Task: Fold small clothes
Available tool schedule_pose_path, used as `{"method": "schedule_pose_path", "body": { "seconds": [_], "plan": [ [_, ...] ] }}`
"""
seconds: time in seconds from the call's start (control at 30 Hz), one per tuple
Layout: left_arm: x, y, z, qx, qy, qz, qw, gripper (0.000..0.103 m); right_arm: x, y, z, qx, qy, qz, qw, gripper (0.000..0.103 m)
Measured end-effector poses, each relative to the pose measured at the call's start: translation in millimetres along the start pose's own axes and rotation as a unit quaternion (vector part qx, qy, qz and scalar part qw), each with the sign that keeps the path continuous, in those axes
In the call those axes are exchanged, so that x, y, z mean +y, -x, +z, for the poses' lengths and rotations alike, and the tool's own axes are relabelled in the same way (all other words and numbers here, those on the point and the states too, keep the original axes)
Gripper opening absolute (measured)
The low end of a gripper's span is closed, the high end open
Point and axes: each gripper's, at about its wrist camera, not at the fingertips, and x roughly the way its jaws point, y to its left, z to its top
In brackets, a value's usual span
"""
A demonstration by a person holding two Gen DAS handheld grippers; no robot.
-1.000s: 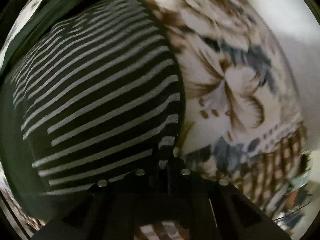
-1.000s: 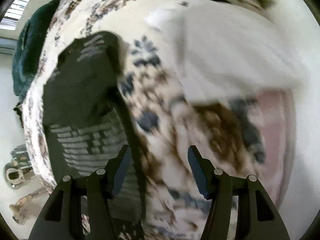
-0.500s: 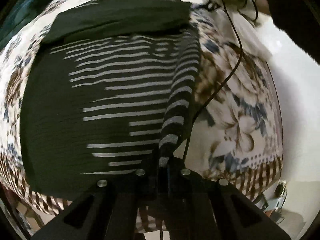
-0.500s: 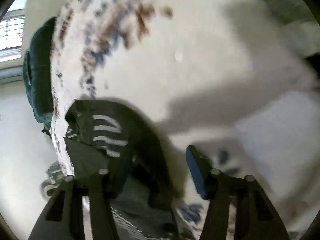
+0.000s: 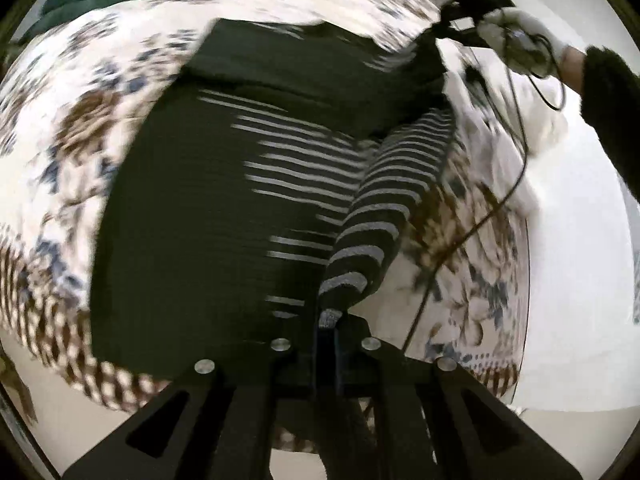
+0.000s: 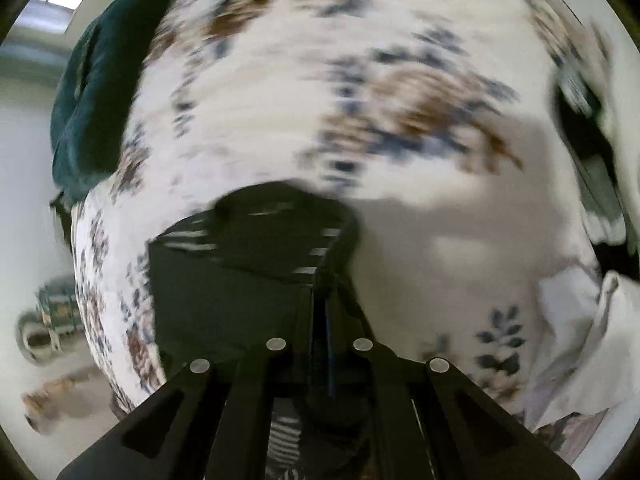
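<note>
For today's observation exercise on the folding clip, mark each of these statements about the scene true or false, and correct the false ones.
1. The left tool is shut on a striped part of the dark garment. True.
2. The garment lies on a plain grey sheet. False: it lies on a flowered cloth in white, brown and blue.
3. The right tool stands wide open above the cloth. False: its jaws are shut on the dark garment's edge.
4. In the left wrist view a gloved hand with a dark sleeve shows at the upper right. True.
5. The garment is solid red. False: it is dark with pale stripes.
</note>
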Motion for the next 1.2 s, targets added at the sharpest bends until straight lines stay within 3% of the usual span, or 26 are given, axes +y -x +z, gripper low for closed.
{"method": "schedule_pose_path", "body": {
  "seconds": [0.13,0.27,0.5,0.67,0.8,0.83,0.87,0.93,0.97,1.03,1.2],
  "plan": [
    [54,21,3,-0.013,0.046,-0.003,0.9988,0.003,87,-5,4,-0.005,0.046,-0.014,0.999,0.004],
    [113,29,1,-0.012,0.103,-0.014,0.9945,0.003,173,-38,12,-0.007,0.063,-0.021,0.998,0.004],
    [203,18,-13,0.003,0.178,-0.031,0.9835,0.004,306,-143,17,0.02,0.106,-0.081,0.991,0.004],
    [254,-7,-25,0.029,0.212,-0.039,0.9761,0.004,352,-211,11,0.035,0.133,-0.132,0.982,0.004],
    [277,-32,-30,0.07,0.215,-0.075,0.9712,0.007,358,-243,5,0.047,0.128,-0.172,0.976,0.007],
    [284,-36,-32,0.081,0.22,-0.088,0.9681,0.014,356,-241,3,0.046,0.119,-0.163,0.978,0.015],
    [292,-39,-34,0.092,0.225,-0.09,0.9657,0.027,352,-236,-4,0.05,0.105,-0.14,0.983,0.033],
    [307,-38,-36,0.097,0.236,-0.104,0.9614,0.043,344,-222,-24,0.059,0.096,-0.101,0.989,0.054],
    [312,-36,-35,0.096,0.239,-0.107,0.9603,0.049,338,-210,-40,0.059,0.095,-0.087,0.99,0.055],
    [321,-32,-33,0.095,0.235,-0.106,0.9615,0.05,321,-186,-80,0.063,0.096,-0.064,0.991,0.056],
    [317,-46,-10,0.11,0.176,-0.093,0.9738,0.05,235,-150,-236,0.094,0.052,-0.092,0.99,0.059]
  ]
}}
